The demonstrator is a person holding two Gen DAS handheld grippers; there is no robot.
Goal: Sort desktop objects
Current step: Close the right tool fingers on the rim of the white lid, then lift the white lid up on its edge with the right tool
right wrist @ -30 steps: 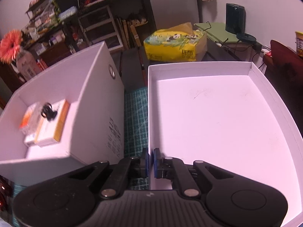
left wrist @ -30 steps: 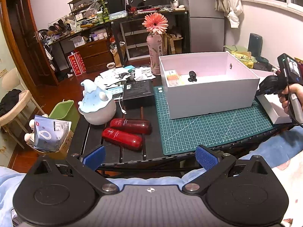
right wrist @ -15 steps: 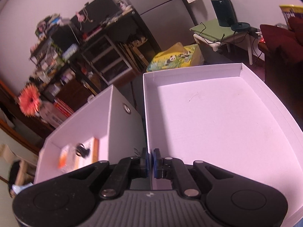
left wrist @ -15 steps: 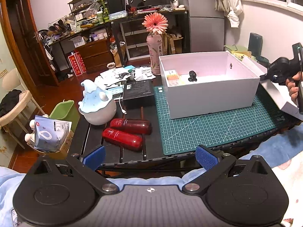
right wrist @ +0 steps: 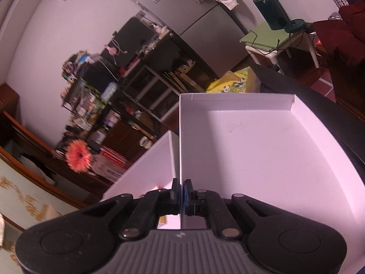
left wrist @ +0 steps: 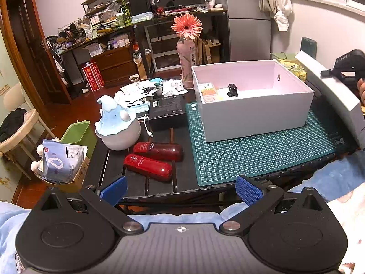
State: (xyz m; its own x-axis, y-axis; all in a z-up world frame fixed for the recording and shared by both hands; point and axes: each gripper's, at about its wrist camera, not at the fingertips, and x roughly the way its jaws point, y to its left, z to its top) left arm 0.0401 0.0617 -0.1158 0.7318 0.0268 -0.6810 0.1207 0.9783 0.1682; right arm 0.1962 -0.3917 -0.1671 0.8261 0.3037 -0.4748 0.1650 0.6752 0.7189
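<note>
White cardboard fills the right wrist view: we hold a shallow box lid [right wrist: 262, 159] by its near side wall, the right gripper [right wrist: 181, 196] with its two blue pads pressed together on that thin wall. From the left wrist view the lid [left wrist: 337, 91] hangs tilted at the right end of the table, just beside the open white box [left wrist: 255, 114], which stands on a green cutting mat [left wrist: 262, 155]. Inside the box lie a small orange packet [left wrist: 208, 91] and a little black figure [left wrist: 232, 90]. The left gripper [left wrist: 180, 189] hovers near the table's front edge with its fingers spread wide and nothing between them. We judge the lid light but floppy: held at one wall only, it may sag or twist, and the thin card could crease under the pads. A grip at the middle of a long wall would likely balance it best. Two red tubes [left wrist: 152, 159] and a blue and white rounded ornament [left wrist: 118, 125] wait on the dark table at the left.
</note>
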